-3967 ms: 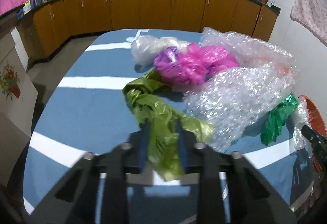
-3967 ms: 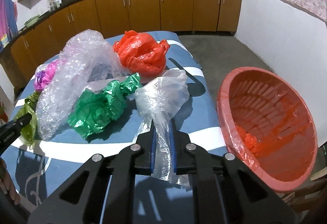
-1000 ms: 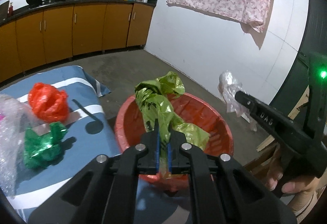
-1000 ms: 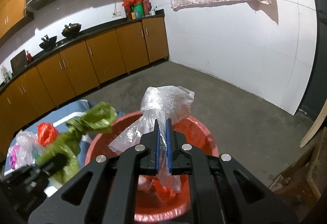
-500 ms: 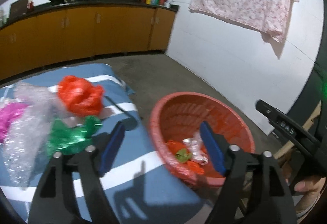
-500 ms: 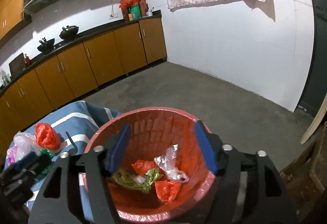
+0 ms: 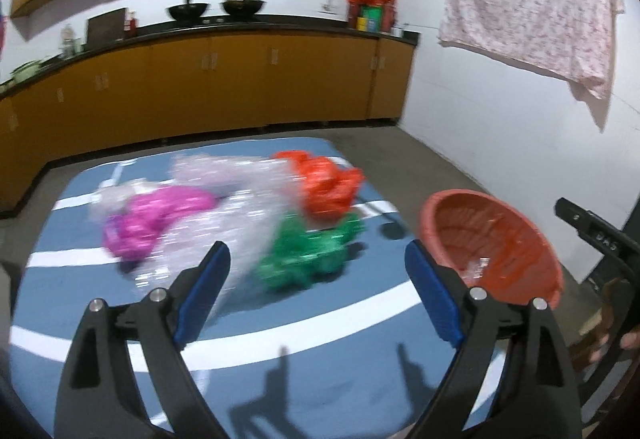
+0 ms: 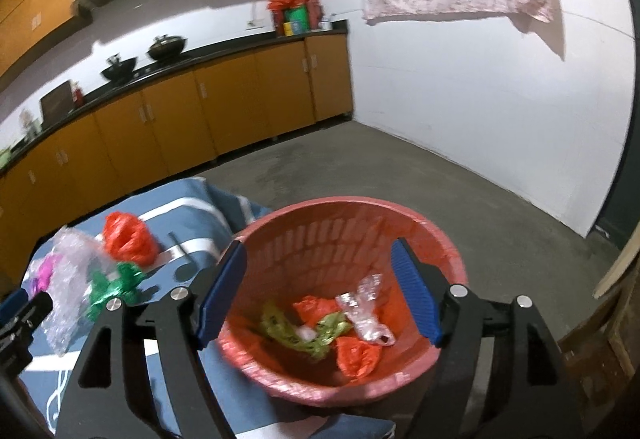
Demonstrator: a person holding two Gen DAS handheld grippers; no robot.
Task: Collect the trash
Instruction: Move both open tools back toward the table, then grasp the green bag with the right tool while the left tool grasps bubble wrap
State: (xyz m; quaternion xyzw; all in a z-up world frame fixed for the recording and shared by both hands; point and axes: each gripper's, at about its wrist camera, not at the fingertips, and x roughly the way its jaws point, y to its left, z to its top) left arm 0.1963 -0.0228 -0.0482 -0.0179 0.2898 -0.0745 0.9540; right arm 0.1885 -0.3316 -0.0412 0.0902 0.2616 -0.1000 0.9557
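Left tongs (image 7: pixel 316 291) spread wide, blue pads (image 7: pixel 204 291) far apart, nothing between them, black arms angled forward and slightly down. Right tongs (image 8: pixel 318 291) also spread wide and empty, blue pads (image 8: pixel 414 293) well apart, pointing forward and down; in the left wrist view the right tongs' black body shows at the far right edge with fingertips of the person's right hand (image 7: pixel 630 339) gripping it low down. In the right wrist view the tip of the left tongs pokes in at the lower left edge.
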